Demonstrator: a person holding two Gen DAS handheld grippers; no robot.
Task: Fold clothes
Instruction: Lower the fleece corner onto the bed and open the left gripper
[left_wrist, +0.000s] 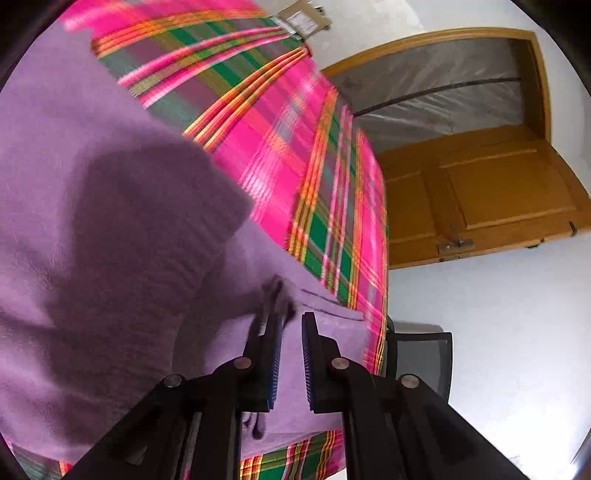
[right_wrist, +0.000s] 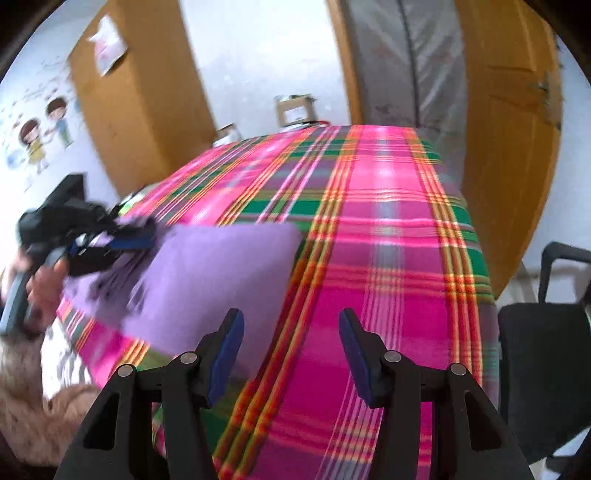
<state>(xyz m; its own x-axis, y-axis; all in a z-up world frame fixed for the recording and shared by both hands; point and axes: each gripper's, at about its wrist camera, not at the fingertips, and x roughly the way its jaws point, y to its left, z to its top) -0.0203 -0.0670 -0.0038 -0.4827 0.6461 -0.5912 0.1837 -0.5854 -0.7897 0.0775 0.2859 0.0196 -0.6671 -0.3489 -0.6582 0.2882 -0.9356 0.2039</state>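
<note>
We are viewing a lilac garment (left_wrist: 92, 192) lying on a table covered by a pink, green and orange plaid cloth (left_wrist: 295, 147). In the left wrist view, we are holding the left gripper (left_wrist: 291, 321) low over a folded edge of the garment near the table's side; its blue-padded fingers (left_wrist: 308, 354) are standing a narrow gap apart, with fabric visible between them, and we cannot tell whether they are pinching it. A ribbed cuff or hem of the garment is lying in shadow just to the left of the fingers.

In the right wrist view, we are holding the right gripper (right_wrist: 291, 328) wide open above the plaid cloth (right_wrist: 388, 258), gripping nothing. The garment (right_wrist: 207, 273) is lying ahead and to the left of it as a flat folded panel, its near corner just beside the left finger. At the panel's far left edge, the left gripper (right_wrist: 140, 236) is appearing blurred, with a hand (right_wrist: 44, 291) behind it.

A black chair (right_wrist: 546, 350) is standing beside the table, and wooden doors (left_wrist: 480, 206) are framing the background.
</note>
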